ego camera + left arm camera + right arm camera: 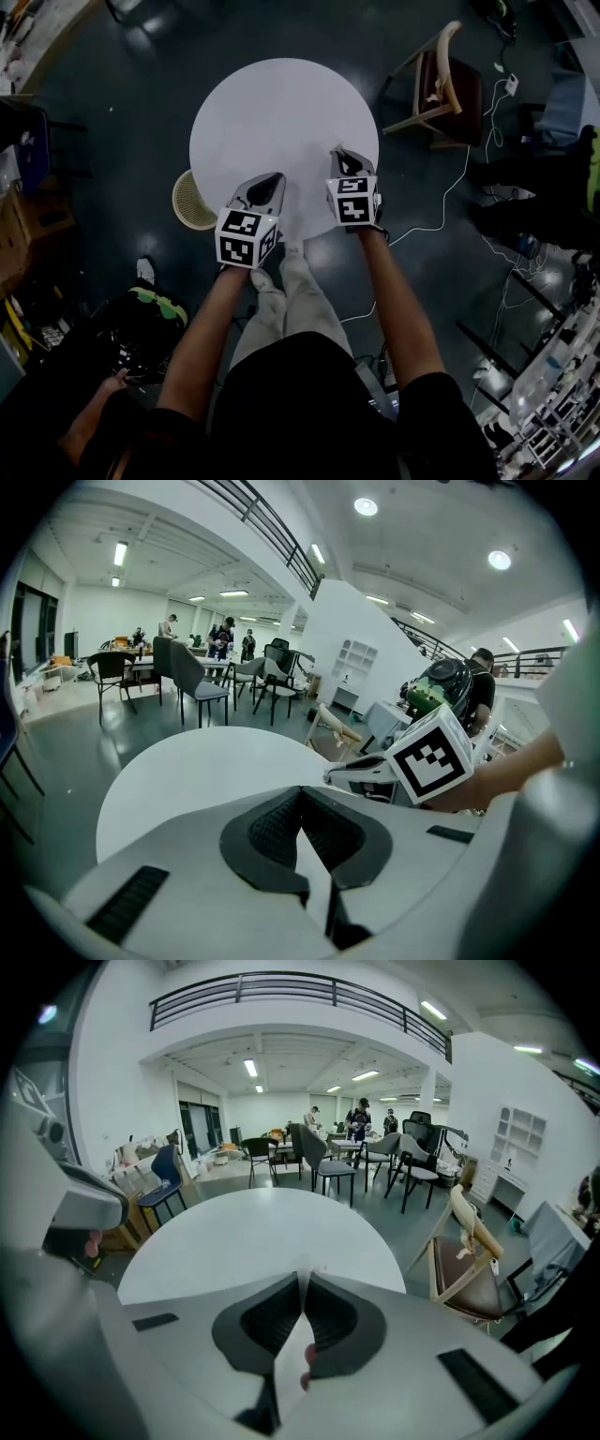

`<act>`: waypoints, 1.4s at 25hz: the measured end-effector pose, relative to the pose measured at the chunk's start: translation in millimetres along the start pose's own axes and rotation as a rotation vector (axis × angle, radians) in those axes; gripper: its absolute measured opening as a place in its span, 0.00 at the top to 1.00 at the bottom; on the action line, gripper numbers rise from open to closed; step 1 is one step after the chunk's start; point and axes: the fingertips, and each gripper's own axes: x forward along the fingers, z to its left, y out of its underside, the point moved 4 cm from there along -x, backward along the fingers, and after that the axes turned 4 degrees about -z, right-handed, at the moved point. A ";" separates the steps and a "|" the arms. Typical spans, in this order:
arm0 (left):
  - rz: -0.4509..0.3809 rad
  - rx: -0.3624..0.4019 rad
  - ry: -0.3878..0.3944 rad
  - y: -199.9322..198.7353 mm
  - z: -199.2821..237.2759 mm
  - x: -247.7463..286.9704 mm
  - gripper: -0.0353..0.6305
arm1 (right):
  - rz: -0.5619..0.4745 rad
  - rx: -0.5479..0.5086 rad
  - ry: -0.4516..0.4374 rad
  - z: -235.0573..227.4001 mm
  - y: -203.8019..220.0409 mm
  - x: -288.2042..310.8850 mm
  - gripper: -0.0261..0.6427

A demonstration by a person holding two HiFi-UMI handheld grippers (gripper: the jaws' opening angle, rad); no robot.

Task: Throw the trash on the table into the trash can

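Note:
The round white table (281, 103) stands in front of me, and I see no loose item on its top in any view. A woven trash can (192, 201) sits on the floor at the table's near left edge. My left gripper (277, 176) hovers over the table's near edge, to the right of the can, its jaws (302, 789) shut with nothing between them. My right gripper (339, 150) hangs over the near right part of the table. It is also shut (305, 1277) and holds nothing.
A wooden chair (441, 89) with a brown seat stands right of the table. White cables (450, 211) trail over the dark floor on the right. A person's hand (117, 382) and clutter are at the lower left. More chairs and tables (323, 1162) stand beyond the table.

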 end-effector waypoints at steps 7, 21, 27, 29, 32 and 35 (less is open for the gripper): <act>-0.029 -0.007 -0.010 -9.7 -13.3 -37.0 0.94 | -0.068 0.023 -0.022 13.7 -19.6 -50.2 0.93; -0.105 0.022 -0.060 -35.4 -11.4 -140.9 0.94 | -0.208 0.019 -0.123 92.1 -79.9 -146.3 0.93; -0.161 0.001 -0.096 -43.4 -3.8 -196.0 0.94 | -0.276 -0.009 -0.157 133.2 -111.3 -178.0 0.93; -0.176 0.004 -0.108 -47.3 -2.7 -215.8 0.94 | -0.290 -0.019 -0.174 147.6 -119.8 -190.7 0.93; -0.201 0.006 -0.134 -54.0 2.0 -243.6 0.94 | -0.318 -0.034 -0.208 168.2 -133.6 -208.0 0.93; -0.233 0.008 -0.163 -60.9 3.5 -268.4 0.94 | -0.351 -0.053 -0.243 184.5 -147.0 -224.8 0.93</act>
